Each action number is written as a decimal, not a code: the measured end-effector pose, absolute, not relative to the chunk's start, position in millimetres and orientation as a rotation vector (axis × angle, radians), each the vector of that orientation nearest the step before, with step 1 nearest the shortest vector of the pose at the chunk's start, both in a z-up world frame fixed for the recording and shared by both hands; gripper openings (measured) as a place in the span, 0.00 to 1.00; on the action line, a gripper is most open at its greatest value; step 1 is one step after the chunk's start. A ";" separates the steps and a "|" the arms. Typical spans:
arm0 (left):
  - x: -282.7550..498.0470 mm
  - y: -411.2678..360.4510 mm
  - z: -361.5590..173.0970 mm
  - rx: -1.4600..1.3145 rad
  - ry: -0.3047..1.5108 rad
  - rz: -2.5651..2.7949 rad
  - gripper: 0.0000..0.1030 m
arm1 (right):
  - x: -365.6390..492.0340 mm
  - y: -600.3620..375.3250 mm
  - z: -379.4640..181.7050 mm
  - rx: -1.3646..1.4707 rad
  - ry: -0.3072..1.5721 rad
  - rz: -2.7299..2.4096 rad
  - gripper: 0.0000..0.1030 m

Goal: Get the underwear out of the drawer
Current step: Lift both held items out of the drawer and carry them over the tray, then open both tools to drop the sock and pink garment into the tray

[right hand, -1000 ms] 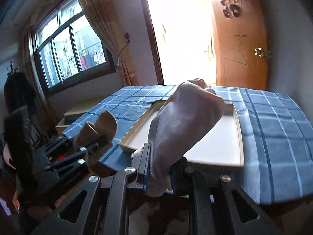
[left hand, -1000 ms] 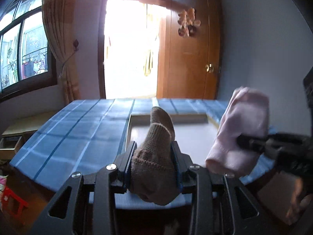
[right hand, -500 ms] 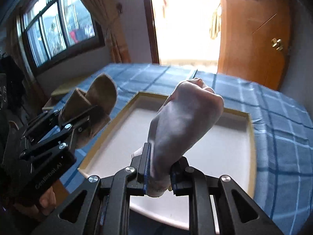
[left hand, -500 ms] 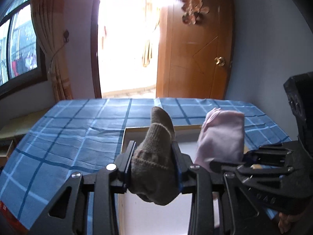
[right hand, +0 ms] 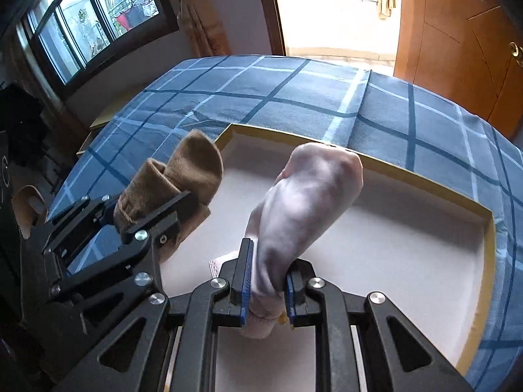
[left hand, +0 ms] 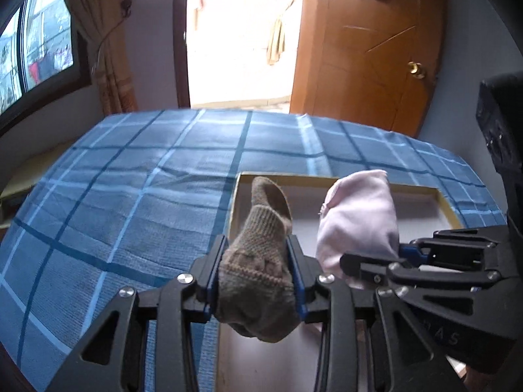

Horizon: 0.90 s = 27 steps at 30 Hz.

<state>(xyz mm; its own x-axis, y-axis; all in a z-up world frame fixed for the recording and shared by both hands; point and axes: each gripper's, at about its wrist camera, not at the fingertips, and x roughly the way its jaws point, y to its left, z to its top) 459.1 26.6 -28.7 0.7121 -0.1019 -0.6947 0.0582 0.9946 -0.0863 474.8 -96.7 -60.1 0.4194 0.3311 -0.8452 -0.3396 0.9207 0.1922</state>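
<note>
My left gripper [left hand: 256, 245] has a rolled brown knitted bundle [left hand: 264, 222] between its pads; they still press on it while the jaws are opening slightly. My right gripper [right hand: 266, 261] is shut on a rolled pale pink bundle [right hand: 310, 196]. Both bundles hang just above a shallow white tray with a tan rim [right hand: 408, 170]. The brown one is over the tray's left edge and the pink one over its middle. In the left wrist view the pink bundle [left hand: 359, 215] and the right gripper [left hand: 376, 261] sit close on the right. The right wrist view shows the brown bundle [right hand: 193, 170] at left.
The tray [left hand: 327, 179] lies on a bed with a blue plaid cover [left hand: 130, 202]. Beyond the bed are a bright doorway [left hand: 238, 32], an open wooden door [left hand: 369, 49], a curtain [left hand: 111, 58] and a window [right hand: 98, 16]. Low furniture stands left of the bed.
Both grippers have come forward and down over the tray, tilting more steeply, each with its bundle still in its jaws. They now sit closer together.
</note>
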 end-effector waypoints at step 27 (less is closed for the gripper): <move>383.9 9.7 -7.6 0.079 0.699 -0.037 1.00 | 393.6 -162.6 -18.5 0.420 0.806 0.422 0.40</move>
<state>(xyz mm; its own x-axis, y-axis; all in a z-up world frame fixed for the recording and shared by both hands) 383.9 9.7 -7.6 0.7651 -0.0074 -0.6439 0.0604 0.9964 0.0603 393.6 -162.6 -18.5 0.6193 0.5105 -0.5965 -0.1994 0.8371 0.5093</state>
